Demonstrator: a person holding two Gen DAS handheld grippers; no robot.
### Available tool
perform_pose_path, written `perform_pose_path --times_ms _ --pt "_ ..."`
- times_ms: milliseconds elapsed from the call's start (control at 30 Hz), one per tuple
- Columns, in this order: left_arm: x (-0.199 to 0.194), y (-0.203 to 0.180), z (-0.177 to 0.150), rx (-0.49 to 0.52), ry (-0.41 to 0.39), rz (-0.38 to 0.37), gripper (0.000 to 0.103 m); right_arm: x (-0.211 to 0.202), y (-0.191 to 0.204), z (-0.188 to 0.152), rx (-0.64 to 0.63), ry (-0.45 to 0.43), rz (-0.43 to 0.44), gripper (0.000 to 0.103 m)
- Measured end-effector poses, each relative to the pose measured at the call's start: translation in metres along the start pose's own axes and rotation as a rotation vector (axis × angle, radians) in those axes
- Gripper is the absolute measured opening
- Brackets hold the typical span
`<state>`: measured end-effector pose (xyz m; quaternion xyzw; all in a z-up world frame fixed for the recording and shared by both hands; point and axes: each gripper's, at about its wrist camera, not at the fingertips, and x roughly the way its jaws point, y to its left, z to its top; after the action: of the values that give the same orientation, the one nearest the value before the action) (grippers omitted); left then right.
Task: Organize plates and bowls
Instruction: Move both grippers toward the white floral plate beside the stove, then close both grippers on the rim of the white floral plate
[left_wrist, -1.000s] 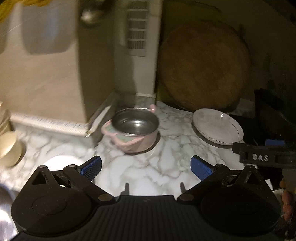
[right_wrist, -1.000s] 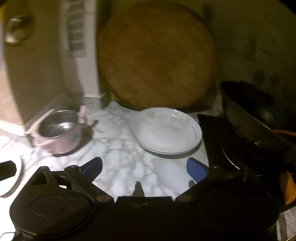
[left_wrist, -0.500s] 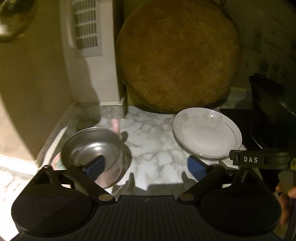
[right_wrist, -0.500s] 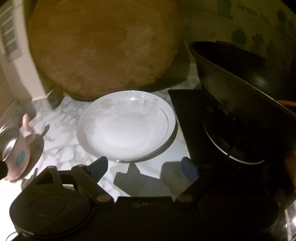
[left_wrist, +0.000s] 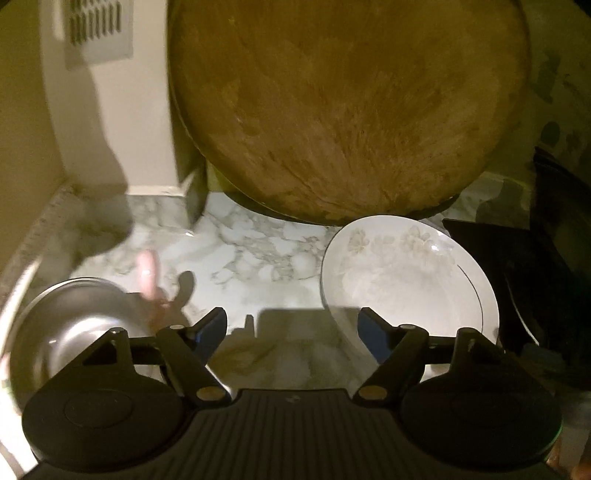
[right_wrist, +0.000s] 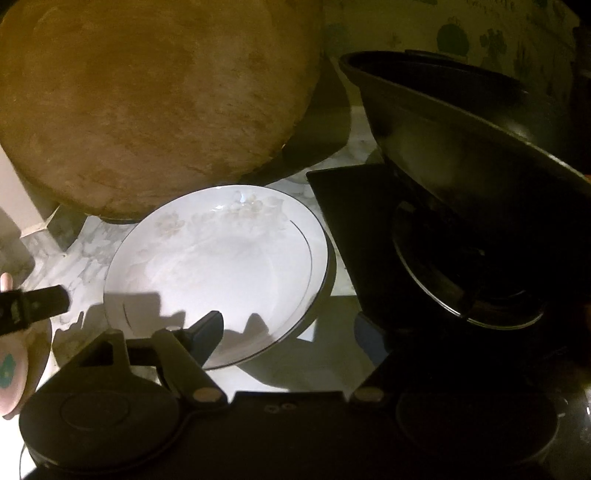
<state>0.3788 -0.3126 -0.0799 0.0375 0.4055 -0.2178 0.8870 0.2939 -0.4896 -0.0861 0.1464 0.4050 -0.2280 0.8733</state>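
Both grippers have swung rightward and dipped since the earlier frames — the white plate now sits much closer and bigger in both views, and the steel bowl has slid to the far left of the left wrist view.

L gripper (left_wrist: 293, 330): jaws have just been closing but are spread wide, nothing between them — only bare marble counter (left_wrist: 251, 240) shows in the gap. Its left fingertip (left_wrist: 212, 328) overlaps the rim of the steel bowl (left_wrist: 74, 325); can't tell if they touch. Bowl looks empty inside, w/ a pink outer shell and a pink handle sticking up at its right edge. Right fingertip overlaps the near-left rim of the white plate (left_wrist: 406, 273).

R gripper (right_wrist: 291, 332): jaws also just closing, yet well apart and not pinching. Left fingertip (right_wrist: 208, 334) lies over the plate's (right_wrist: 221, 258) near rim; right fingertip is in deep shadow beside the black stove (right_wrist: 369, 240). Plate is empty, flat on the counter, faint flower print and a thin dark rim line.

Behind it a big round wooden board (right_wrist: 147, 103) leans upright against the wall. Right of the plate — a black wok (right_wrist: 461, 122) tilted on the burner.

Both tools point steeply down at the counter
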Motion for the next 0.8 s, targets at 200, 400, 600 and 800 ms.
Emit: perform_pose_path --times_ms 200,400,600,800 --pt "0.037 -0.003 0.022 -0.035 0.048 -0.032 0.062 0.009 -0.003 0.001 0.033 0.006 -0.003 0.069" --pt "0.067 -0.008 0.036 -0.039 0.096 -0.054 0.053 0.019 -0.005 0.0 0.07 0.03 0.007 0.06" --pt "0.085 -0.007 0.042 -0.046 0.135 -0.064 0.047 0.027 -0.003 0.001 0.093 0.04 0.024 0.05" --pt "0.097 -0.006 0.046 -0.057 0.162 -0.073 0.04 0.036 -0.008 0.003 0.143 0.053 0.046 0.04"
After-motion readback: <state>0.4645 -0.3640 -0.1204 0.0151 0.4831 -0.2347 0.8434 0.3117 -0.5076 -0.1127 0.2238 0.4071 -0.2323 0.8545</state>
